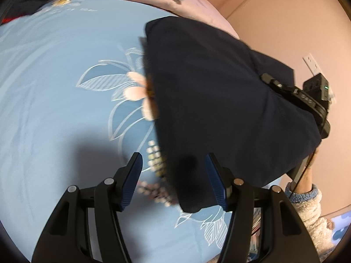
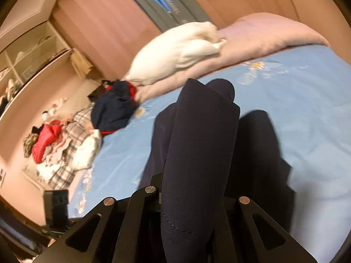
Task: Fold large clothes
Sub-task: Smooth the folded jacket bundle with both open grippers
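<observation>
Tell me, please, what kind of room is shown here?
Most likely a bedroom. A bed with a blue flowered sheet, a white pillow on a pink quilt, and a pile of clothes beside the bed point to that.

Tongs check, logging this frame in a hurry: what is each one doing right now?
Left tongs: open, holding nothing; the dark garment hangs just ahead of them.
Right tongs: shut on the dark garment, which drapes over them.

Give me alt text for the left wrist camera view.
The open left gripper hovers over a blue floral bedsheet, its jaws empty, beside a dark navy garment held up off the bed by the right gripper. A pink quilt lies behind.
</observation>
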Motion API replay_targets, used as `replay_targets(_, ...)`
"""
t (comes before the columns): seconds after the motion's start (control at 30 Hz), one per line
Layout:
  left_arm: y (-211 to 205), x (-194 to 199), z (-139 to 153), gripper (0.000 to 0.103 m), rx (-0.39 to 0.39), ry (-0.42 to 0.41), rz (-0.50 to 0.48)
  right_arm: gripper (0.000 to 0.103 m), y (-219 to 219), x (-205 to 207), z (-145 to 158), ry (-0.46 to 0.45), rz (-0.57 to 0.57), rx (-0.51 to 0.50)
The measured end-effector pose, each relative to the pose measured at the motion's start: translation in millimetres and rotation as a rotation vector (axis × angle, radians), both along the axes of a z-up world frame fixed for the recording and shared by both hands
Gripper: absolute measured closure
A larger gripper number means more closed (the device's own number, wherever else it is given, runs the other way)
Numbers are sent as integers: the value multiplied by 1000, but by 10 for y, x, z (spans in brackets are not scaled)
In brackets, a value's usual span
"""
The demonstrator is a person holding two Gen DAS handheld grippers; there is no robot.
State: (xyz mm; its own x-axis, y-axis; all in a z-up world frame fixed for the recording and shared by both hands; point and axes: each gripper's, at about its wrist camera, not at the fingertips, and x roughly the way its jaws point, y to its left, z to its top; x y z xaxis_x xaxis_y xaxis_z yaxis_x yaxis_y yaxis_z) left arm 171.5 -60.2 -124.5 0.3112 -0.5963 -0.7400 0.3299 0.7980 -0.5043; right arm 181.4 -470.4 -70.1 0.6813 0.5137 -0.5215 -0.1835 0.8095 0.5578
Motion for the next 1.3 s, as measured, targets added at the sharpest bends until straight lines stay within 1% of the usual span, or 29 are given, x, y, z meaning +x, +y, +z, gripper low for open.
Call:
replay_targets(0.07,-172,20,33,44,17,-17,-32,93,-109,37,-129,22,-19,12)
replay_targets(0.13,-296,58,55,44,31,-32,-56,93,-235,52,-258,40,-42,54)
replay_targets(0.23,-486,70,91,44,44,-59,-89,93,-308,127,-404,78,-55,117)
replay_targets(0.27,-546,80,92,44,46,-63,-100,93,-223,163,-416,92,-53,125)
replay_targets(0.33,-670,103,63,44,59,-67,-128,93,-250,176,-556,122,-64,125)
replay_targets(0.43,-823,118,-36,43,130,-81,-153,93,-278,165,-696,152,-75,120)
replay_targets(0.5,-896,123,-95,41,172,-95,-167,92,-274,146,-703,154,-77,107)
replay_targets(0.53,-926,136,-120,39,182,-94,-173,91,-283,130,-681,154,-76,108)
replay_targets(0.57,-941,151,-144,38,191,-92,-174,91,-286,126,-657,153,-78,111)
replay_targets(0.63,-971,176,-169,36,209,-98,-180,85,-315,95,-618,156,-85,100)
replay_targets(0.77,-971,176,-167,35,227,-113,-186,85,-315,-62,-419,125,-144,-32)
replay_targets(0.8,-961,181,-175,35,228,-113,-185,85,-301,-104,-371,116,-163,-84)
replay_targets(0.83,-954,186,-180,35,228,-112,-184,85,-260,-168,-276,100,-189,-157)
replay_targets(0.93,-939,201,-187,35,229,-113,-179,85,-202,-316,-106,74,-236,-266)
replay_targets(0.97,-948,213,-191,35,229,-112,-177,85,-172,-389,-21,48,-250,-302)
replay_targets(1.03,-946,215,-204,35,227,-113,-173,85,-98,-550,156,-15,-244,-334)
replay_targets(1.13,-974,203,-211,35,233,-122,-169,85,28,-760,324,-92,-177,-307)
replay_targets(1.2,-982,210,-219,35,233,-126,-165,85,124,-841,335,-104,-126,-320)
replay_targets(1.3,-983,157,-226,35,230,-133,-161,85,319,-910,260,-88,-65,-384)
